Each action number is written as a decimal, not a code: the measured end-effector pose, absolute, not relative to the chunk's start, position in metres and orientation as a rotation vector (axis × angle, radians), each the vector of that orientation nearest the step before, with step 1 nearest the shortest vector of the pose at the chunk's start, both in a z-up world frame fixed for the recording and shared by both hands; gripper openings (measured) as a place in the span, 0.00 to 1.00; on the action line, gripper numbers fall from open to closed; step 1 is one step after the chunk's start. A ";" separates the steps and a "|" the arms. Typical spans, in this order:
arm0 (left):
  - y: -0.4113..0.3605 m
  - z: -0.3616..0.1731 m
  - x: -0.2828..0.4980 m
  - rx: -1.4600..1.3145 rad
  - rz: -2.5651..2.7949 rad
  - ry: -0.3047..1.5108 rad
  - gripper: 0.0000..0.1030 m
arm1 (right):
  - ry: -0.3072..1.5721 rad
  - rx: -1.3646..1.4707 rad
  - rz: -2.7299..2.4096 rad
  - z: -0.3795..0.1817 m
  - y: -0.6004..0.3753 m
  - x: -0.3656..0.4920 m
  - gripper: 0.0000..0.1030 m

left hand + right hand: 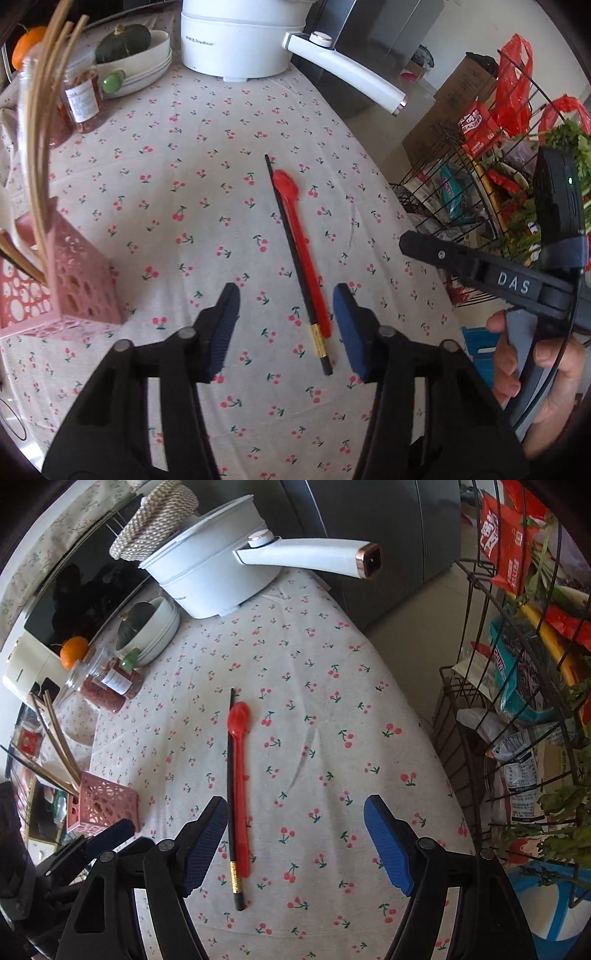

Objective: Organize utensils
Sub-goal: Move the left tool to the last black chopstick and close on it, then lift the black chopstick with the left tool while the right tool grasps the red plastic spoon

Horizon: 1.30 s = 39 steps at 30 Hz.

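Left wrist view — we see our left claw (286,328) released over the black chopstick (295,258) and red spoon (304,254) on the surface (184,166), right claw (295,845) released too.

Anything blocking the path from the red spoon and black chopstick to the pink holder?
Nothing visible. The red spoon and black chopstick lie side by side on bare tablecloth; only open cloth lies between them and the pink holder, which already holds chopsticks. The jars and bowl sit farther back.
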State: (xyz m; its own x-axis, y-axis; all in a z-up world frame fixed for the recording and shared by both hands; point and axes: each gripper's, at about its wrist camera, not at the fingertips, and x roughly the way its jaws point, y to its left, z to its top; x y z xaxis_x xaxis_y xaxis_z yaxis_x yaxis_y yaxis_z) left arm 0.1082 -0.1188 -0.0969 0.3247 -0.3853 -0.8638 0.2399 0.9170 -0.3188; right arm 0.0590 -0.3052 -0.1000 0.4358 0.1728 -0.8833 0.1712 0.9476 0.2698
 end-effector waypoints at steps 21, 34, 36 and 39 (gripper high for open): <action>-0.168 -0.160 0.199 -0.122 -0.291 1.328 0.12 | 1.233 0.455 -0.008 -0.132 -0.319 0.096 0.75; -0.140 -0.143 0.174 -0.118 -0.264 1.249 0.06 | 1.233 0.460 -0.014 -0.132 -0.320 0.095 0.75; -0.131 -0.129 0.165 -0.121 -0.288 1.220 0.06 | 1.240 0.450 -0.007 -0.134 -0.315 0.097 0.75; -0.122 -0.105 0.144 -0.106 -0.332 1.149 0.06 | 1.254 0.422 0.006 -0.140 -0.304 0.102 0.75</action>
State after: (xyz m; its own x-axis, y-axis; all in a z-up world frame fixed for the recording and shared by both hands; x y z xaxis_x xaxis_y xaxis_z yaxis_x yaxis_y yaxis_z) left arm 0.1441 -0.1216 -0.1047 0.3668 -0.3120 -0.8764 0.2041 0.9461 -0.2515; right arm 0.1018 -0.3040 -0.1396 0.3217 0.2329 -0.9178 0.2236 0.9232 0.3126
